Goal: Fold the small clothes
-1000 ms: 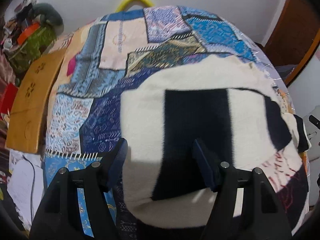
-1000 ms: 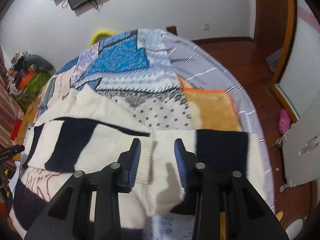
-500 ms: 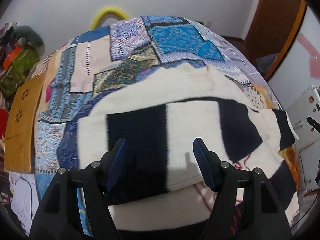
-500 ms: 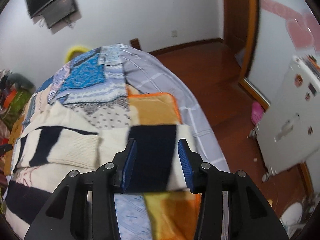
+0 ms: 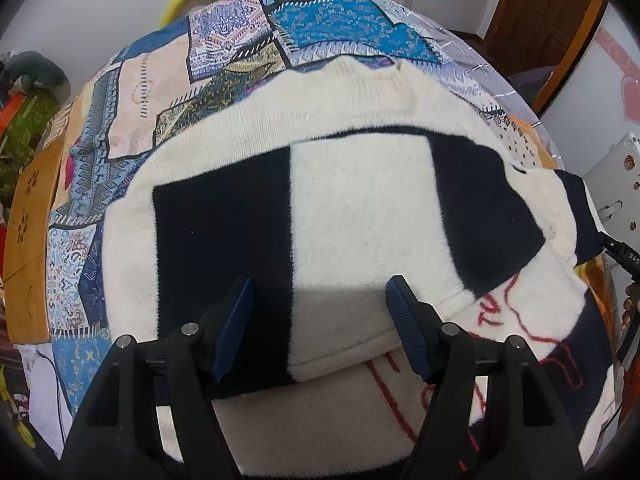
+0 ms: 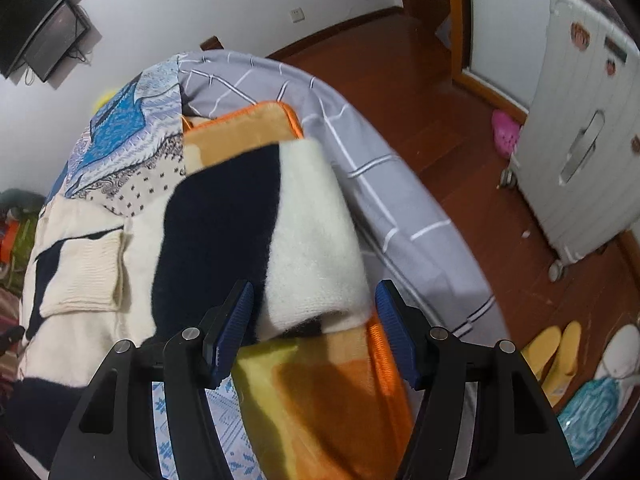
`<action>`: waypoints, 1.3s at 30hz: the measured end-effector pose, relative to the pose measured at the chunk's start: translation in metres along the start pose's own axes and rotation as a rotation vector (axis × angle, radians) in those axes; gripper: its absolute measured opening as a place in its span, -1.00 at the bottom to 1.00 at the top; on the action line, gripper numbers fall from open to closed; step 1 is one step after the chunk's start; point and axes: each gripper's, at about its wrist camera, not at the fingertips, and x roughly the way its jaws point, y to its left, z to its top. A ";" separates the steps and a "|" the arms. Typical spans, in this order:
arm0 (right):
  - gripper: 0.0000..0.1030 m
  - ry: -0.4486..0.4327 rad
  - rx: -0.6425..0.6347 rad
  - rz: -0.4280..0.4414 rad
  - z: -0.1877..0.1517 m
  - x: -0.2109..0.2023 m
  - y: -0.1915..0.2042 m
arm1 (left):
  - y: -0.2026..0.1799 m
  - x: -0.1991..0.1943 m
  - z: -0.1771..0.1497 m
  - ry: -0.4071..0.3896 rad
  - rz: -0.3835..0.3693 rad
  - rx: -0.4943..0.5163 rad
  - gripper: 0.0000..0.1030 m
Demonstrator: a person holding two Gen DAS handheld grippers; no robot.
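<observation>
A cream and black striped sweater (image 5: 360, 208) lies flat on the bed, with red stitching (image 5: 512, 320) on its front. One sleeve (image 5: 224, 240) is folded across the body. My left gripper (image 5: 319, 280) hovers open over that sleeve, its pads clear of the cloth. The other sleeve (image 6: 260, 220) stretches toward the bed's edge over an orange blanket (image 6: 320, 400). My right gripper (image 6: 314, 284) stands over that sleeve's cream cuff. Its jaws are opening, with the cuff between them and the pads not pressing it.
A patchwork bedspread (image 5: 320, 32) covers the bed and a grey checked sheet (image 6: 380, 184) hangs over its side. A wooden board (image 5: 32, 240) lies at the left. On the wood floor stand a white suitcase (image 6: 580, 140) and yellow slippers (image 6: 556, 356).
My right gripper slid outward along the sleeve to its cuff and its jaws widened. My left gripper shifted rightward over the folded sleeve, staying open.
</observation>
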 end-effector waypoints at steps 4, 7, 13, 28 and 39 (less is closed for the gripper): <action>0.17 -0.001 -0.006 0.002 -0.002 0.008 0.004 | 0.003 0.002 -0.001 -0.005 0.002 -0.018 0.45; 0.11 -0.009 -0.015 0.003 -0.001 0.010 0.006 | 0.004 0.004 0.000 -0.004 -0.002 -0.025 0.47; -0.45 -0.021 -0.052 -0.017 -0.002 0.007 0.012 | 0.004 0.004 -0.001 -0.006 -0.005 -0.028 0.50; -0.72 -0.188 -0.193 0.102 0.032 -0.061 0.085 | 0.010 -0.029 -0.011 -0.064 0.013 -0.001 0.49; -0.73 -0.244 -0.451 0.178 0.040 -0.086 0.195 | 0.033 -0.066 -0.019 -0.151 0.004 -0.053 0.50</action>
